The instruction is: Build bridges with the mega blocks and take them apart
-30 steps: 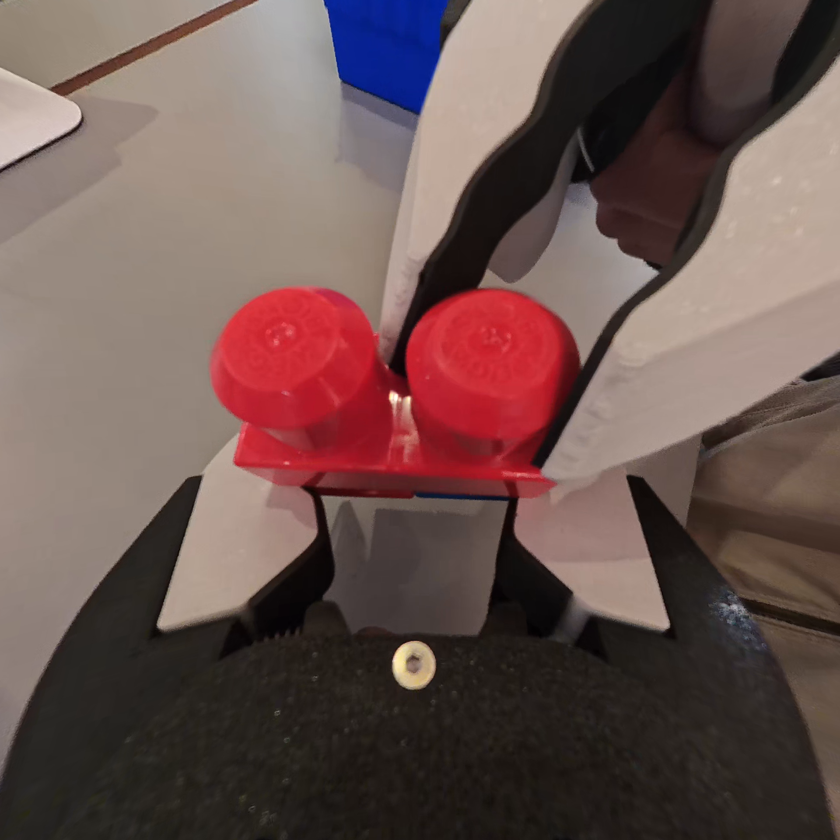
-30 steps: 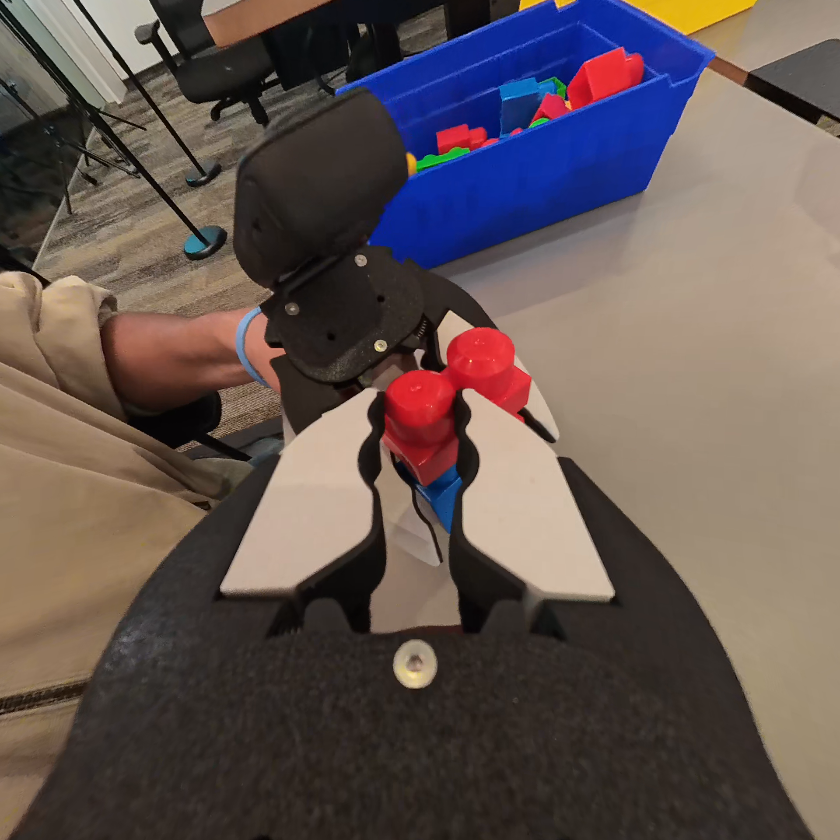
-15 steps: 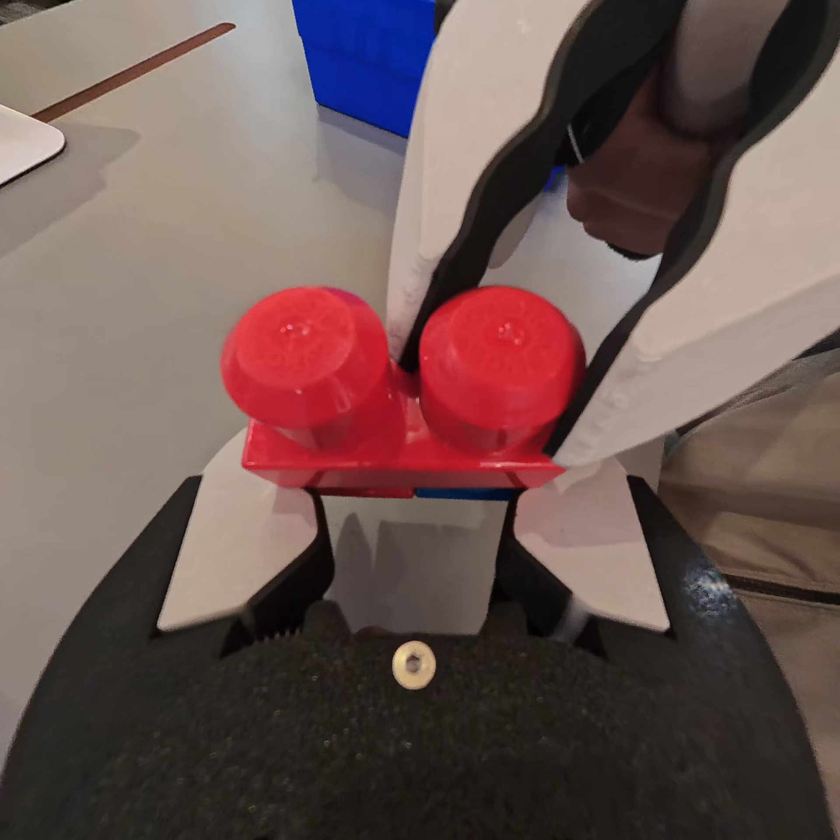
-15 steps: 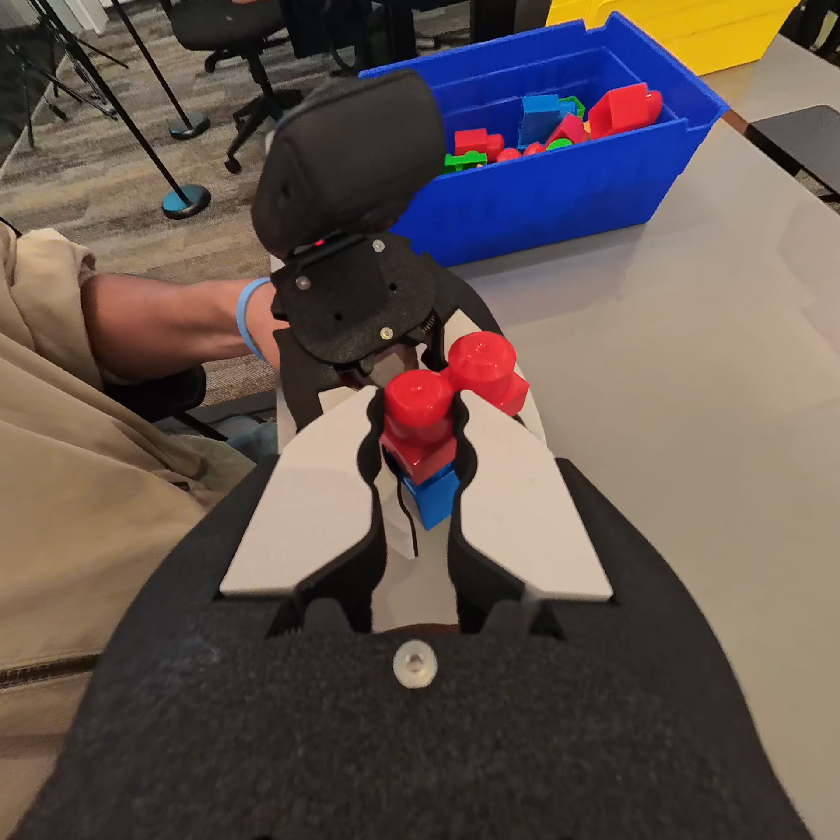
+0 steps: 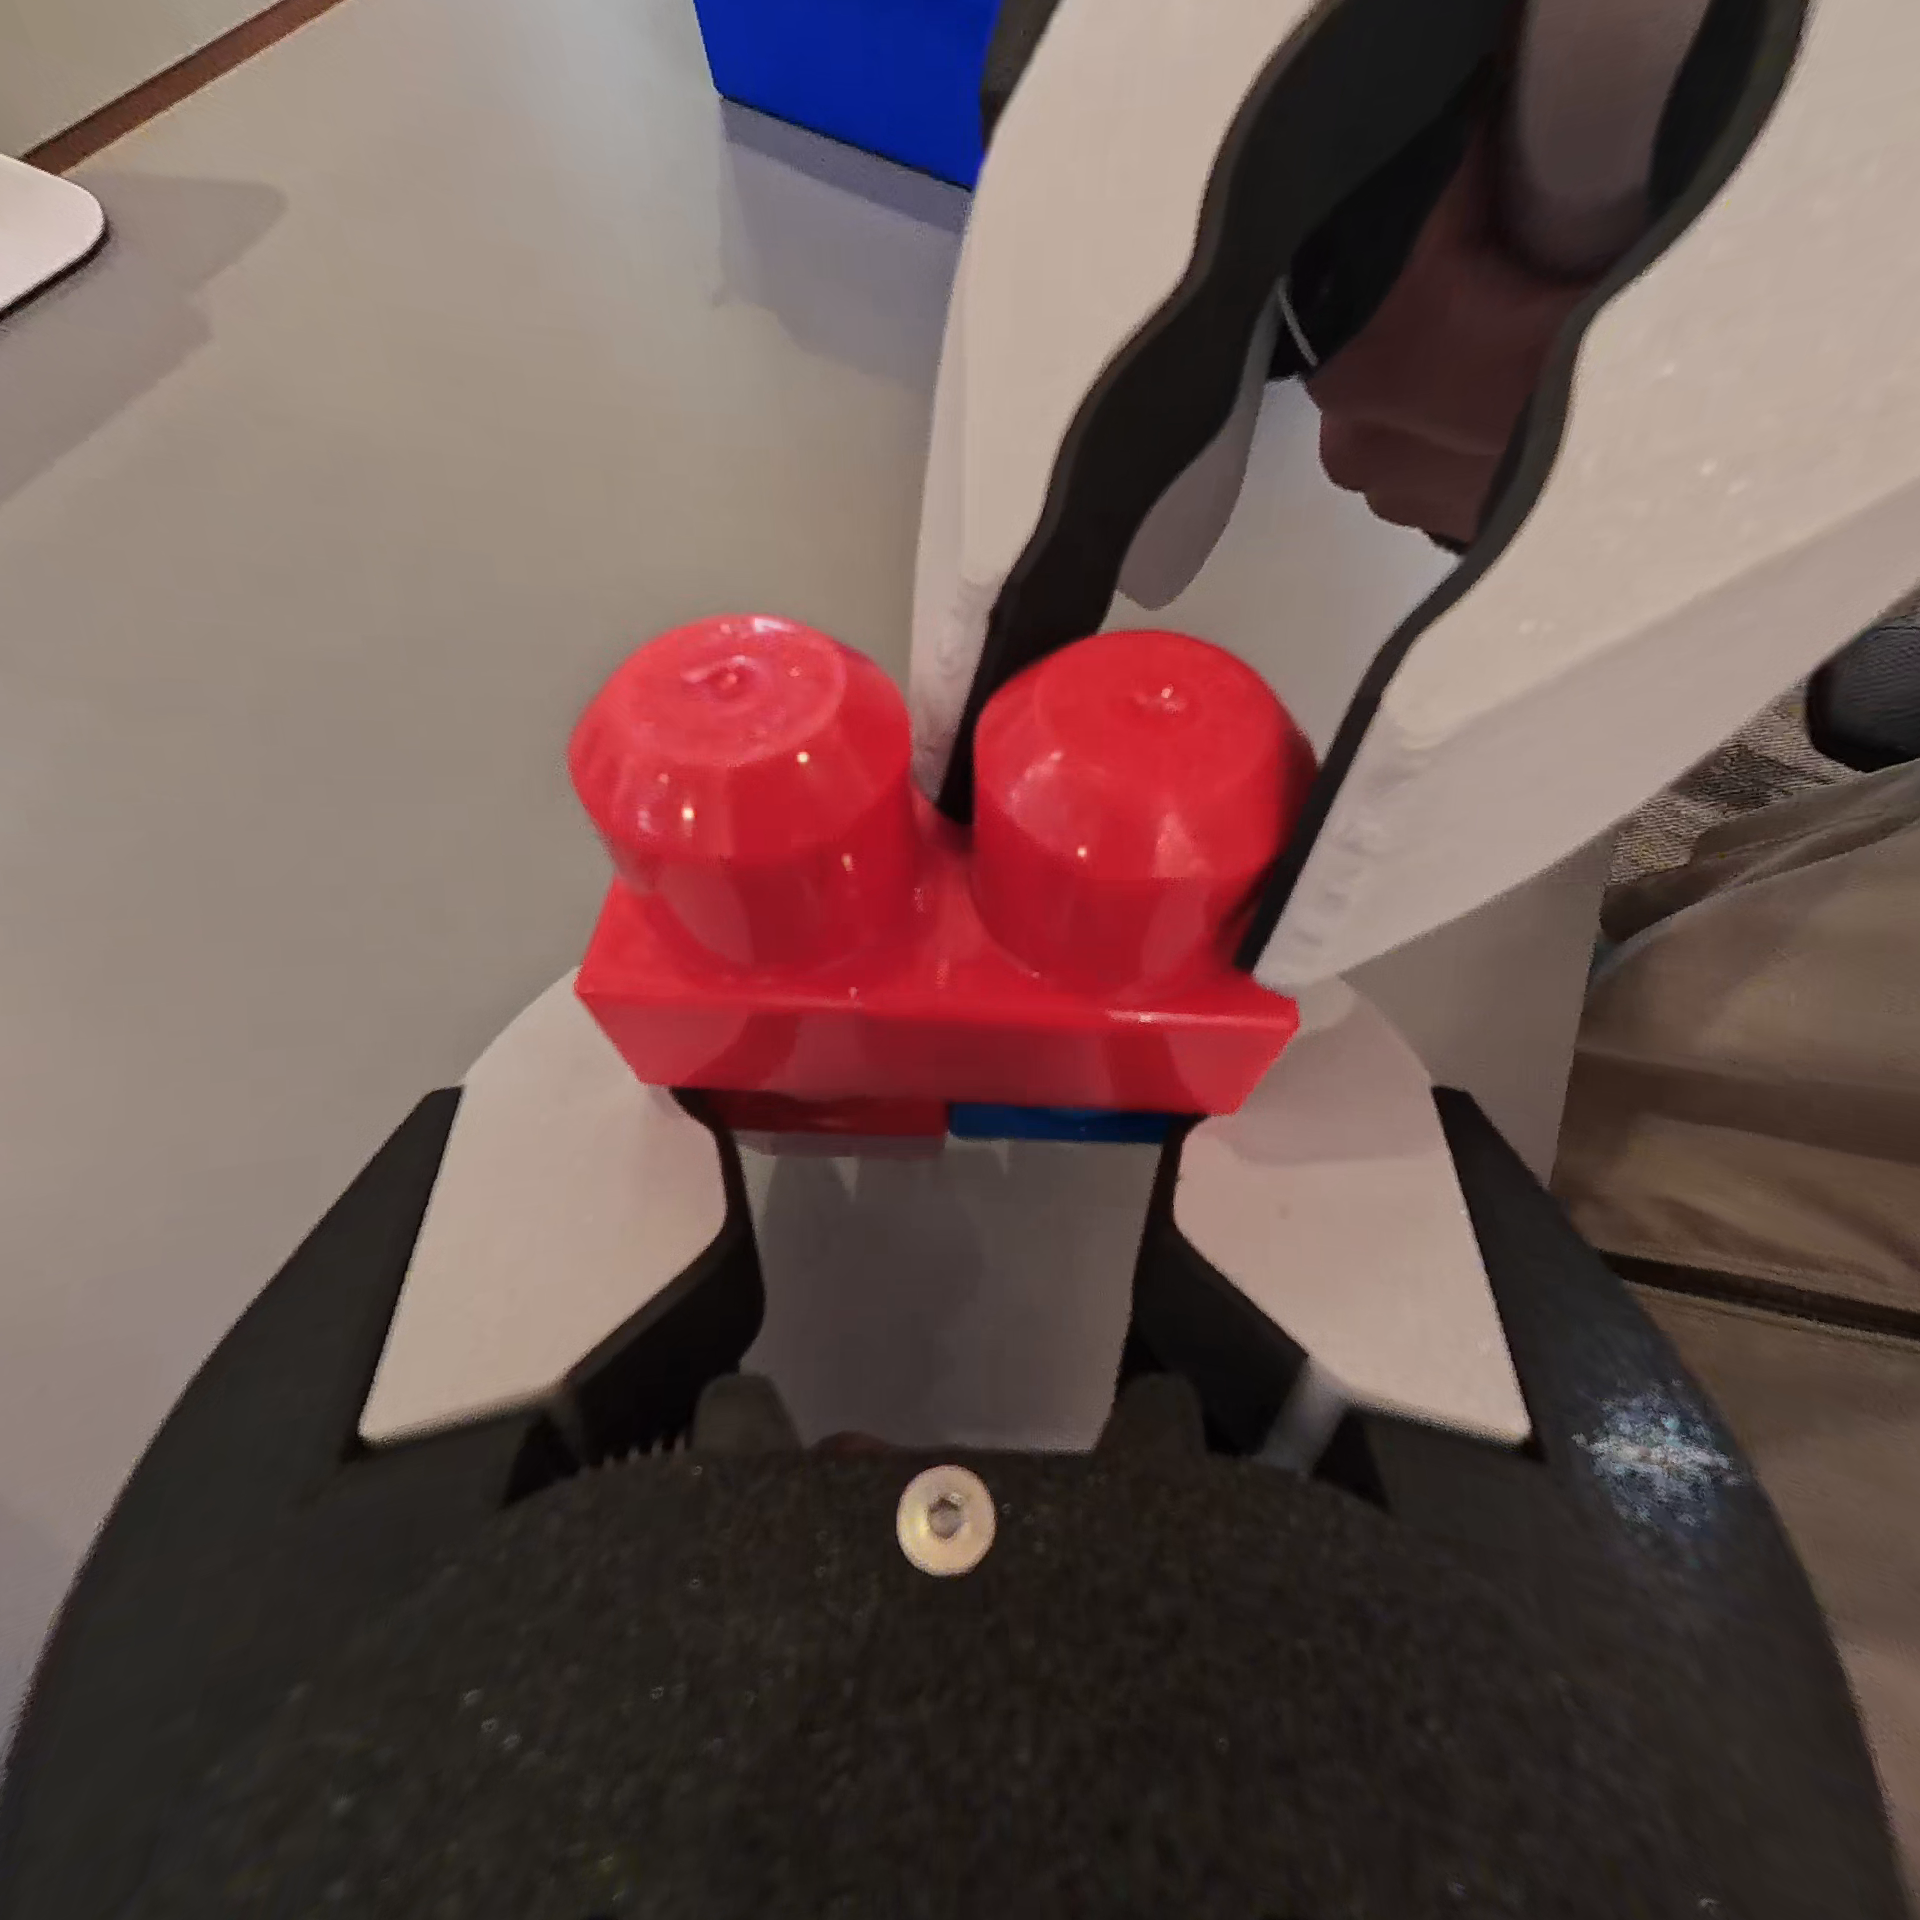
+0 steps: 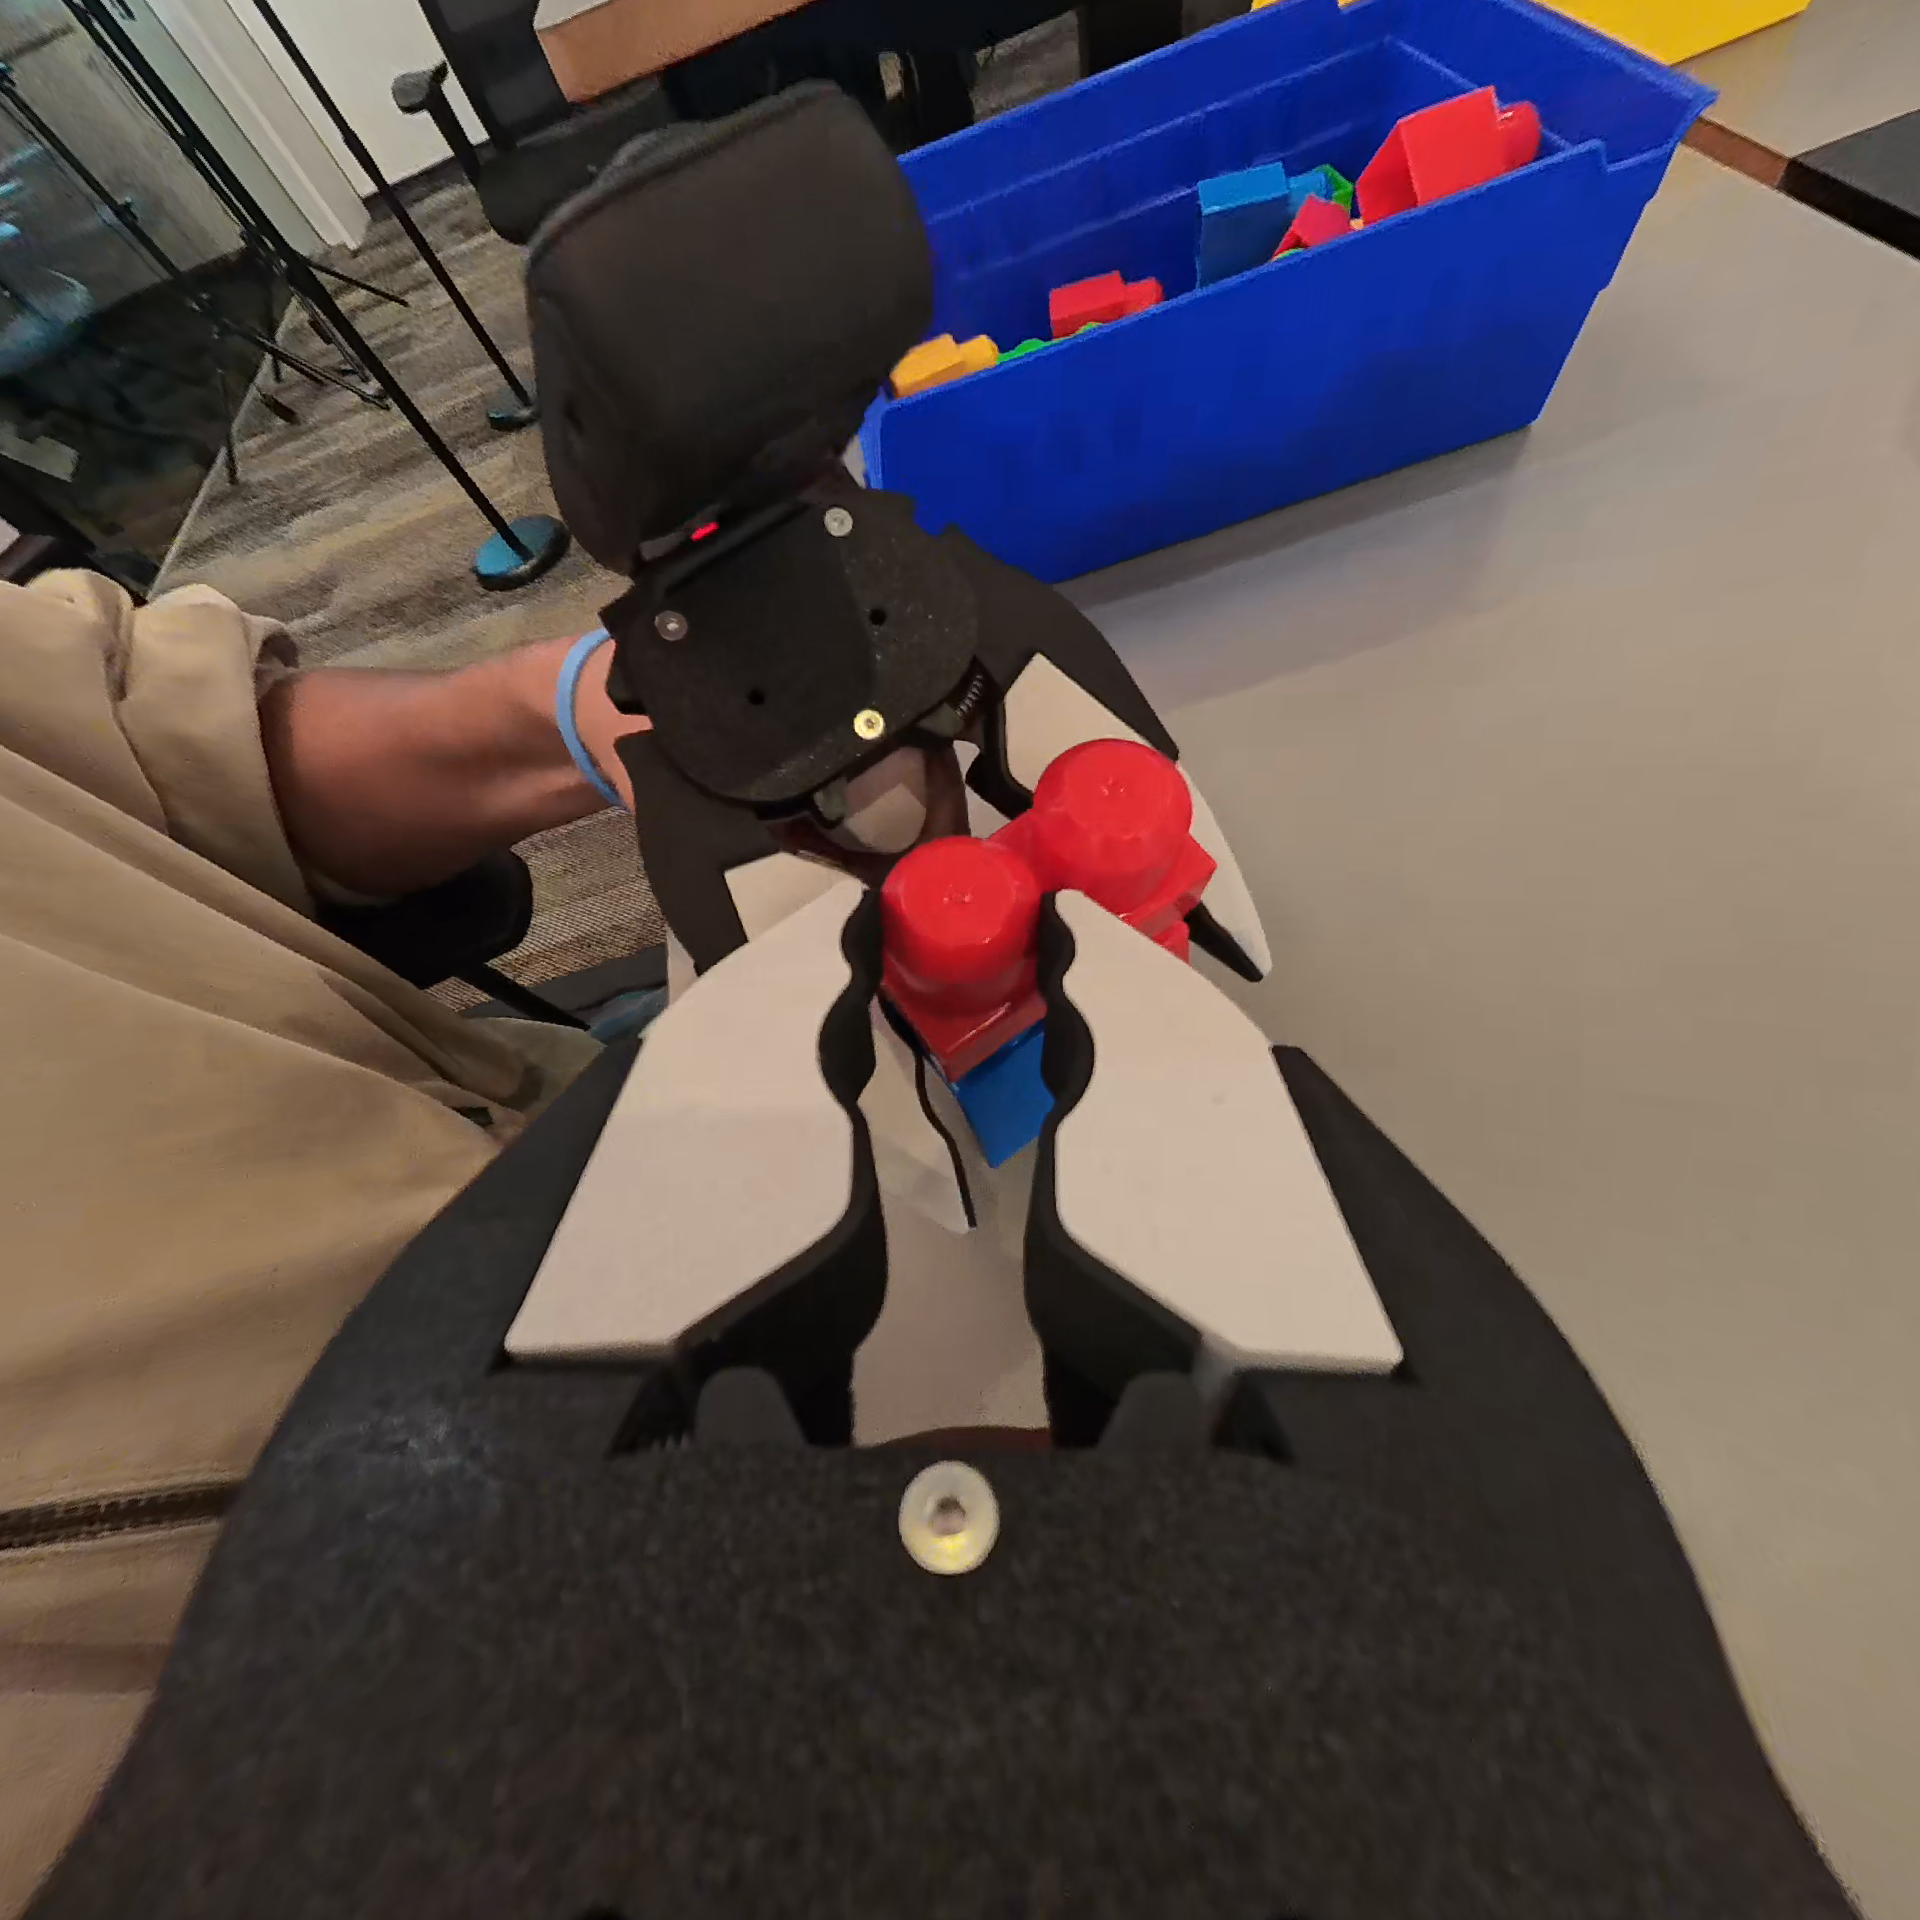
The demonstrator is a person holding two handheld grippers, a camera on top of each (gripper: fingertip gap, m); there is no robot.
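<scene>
the two-stud red block is held above the desk: right gripper clamped on one stud, left gripper clamped on the red and blue blocks beneath. light, rigid, glossy plastic; grip flat sides.

I am looking into what seems to be an office or meeting room. A smooth grey table is stretching ahead and to the right of my right claw. Far ahead of it, black office chairs on wheeled bases are standing on patterned grey carpet. Up and to the left, thin black tripod stands are leaning across the floor beside a glass wall. A blue plastic bin is sitting on the table ahead, with a yellow bin peeking in behind it.
</scene>
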